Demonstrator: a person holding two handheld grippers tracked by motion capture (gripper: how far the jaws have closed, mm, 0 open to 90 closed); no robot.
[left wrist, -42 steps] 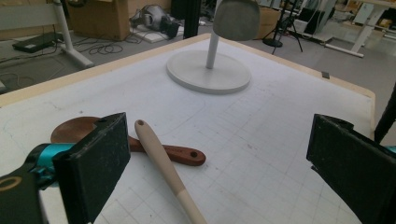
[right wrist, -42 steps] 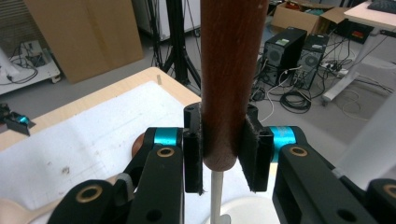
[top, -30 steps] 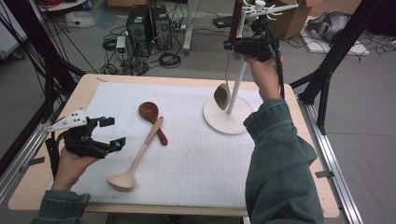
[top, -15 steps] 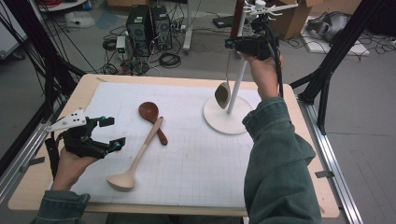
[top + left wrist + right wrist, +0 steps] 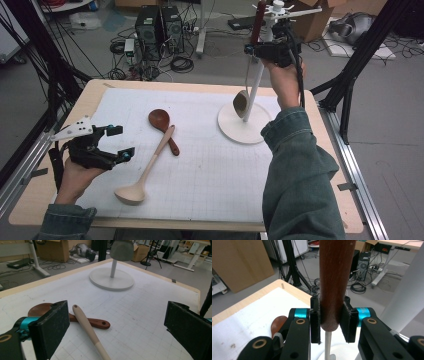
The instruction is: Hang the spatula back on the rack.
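Two wooden spoons lie crossed on the white gridded mat of the desk (image 5: 30, 210), and a third utensil is up at the white rack with a round base and slim pole (image 5: 243, 125) at the far right. The right tool (image 5: 254, 48) is raised beside the top of that pole, its padded jaws closed firmly on a dark reddish-brown wooden handle (image 5: 336, 282) that stands upright between the pads; I cannot tell which utensil this handle belongs to. A pale grey spoon bowl (image 5: 241, 103) hangs low beside the pole, above the base. The coming move seems to turn on this upright handle and the rack's short white arms (image 5: 300, 11) near the pole top: the handle's long axis runs vertical, parallel to the pole and just beside it, so hanging it looks like a matter of small sideways alignment. The left tool (image 5: 116, 142) rests near the desk's left edge, jaws wide apart and holding nothing. Just to its right lie the long pale wooden ladle (image 5: 147, 170) and the shorter dark brown wooden spoon (image 5: 162, 127), the ladle's handle resting over the spoon's, both running diagonally away from the person; the left hand is much the nearer to them.
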